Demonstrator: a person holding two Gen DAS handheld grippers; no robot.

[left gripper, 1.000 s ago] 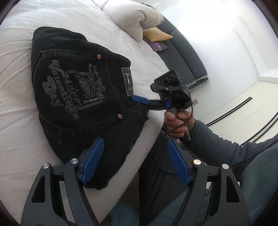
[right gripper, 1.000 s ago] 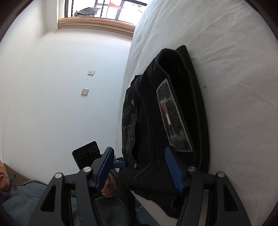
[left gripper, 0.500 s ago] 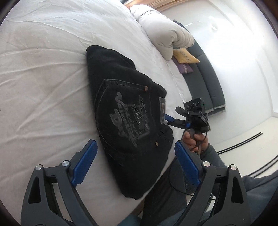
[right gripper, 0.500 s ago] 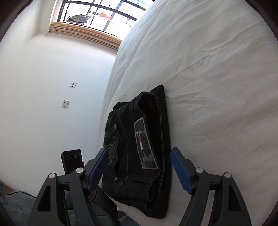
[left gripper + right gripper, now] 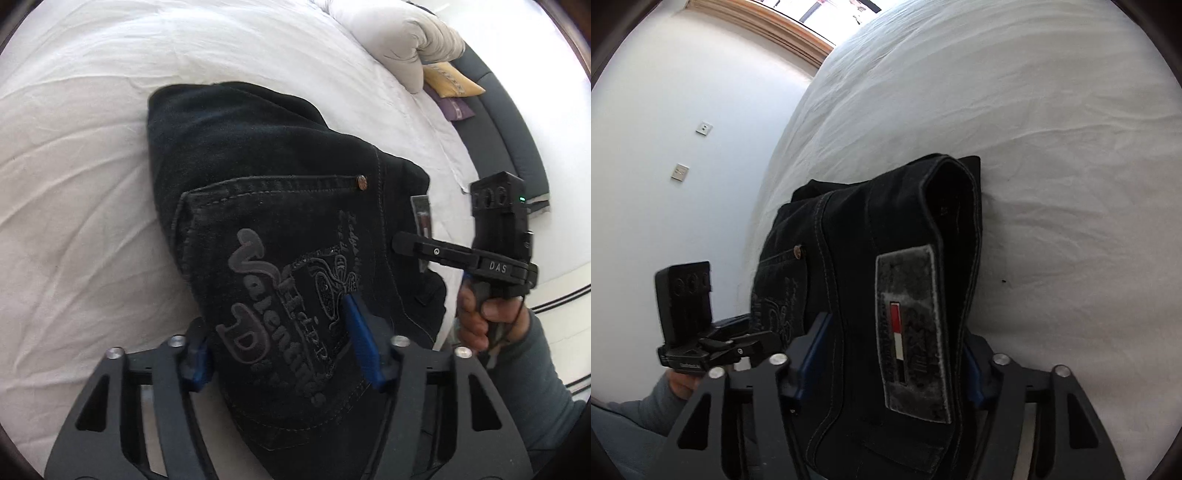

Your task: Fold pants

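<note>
The black jeans (image 5: 280, 206) lie folded into a thick stack on the white bed (image 5: 74, 206), back pocket with grey lettering facing up. My left gripper (image 5: 277, 343) straddles the near side of the stack, blue fingers (image 5: 360, 347) around the pocket. In the right wrist view the jeans (image 5: 886, 258) show the waistband and a grey patch (image 5: 910, 332). My right gripper (image 5: 886, 350) straddles the waistband end, jaws on both sides of it. The right gripper also shows in the left wrist view (image 5: 406, 245), at the waistband.
A white pillow (image 5: 402, 40) lies at the bed's far end, with a yellow cushion (image 5: 450, 77) and a dark sofa (image 5: 517, 140) beyond. A white wall with sockets (image 5: 679, 171) is to the left of the bed. The person's sleeve (image 5: 543, 369) is at right.
Both grippers were open above and short of the jeans; they have moved in, and their jaws now sit narrower around the folded stack.
</note>
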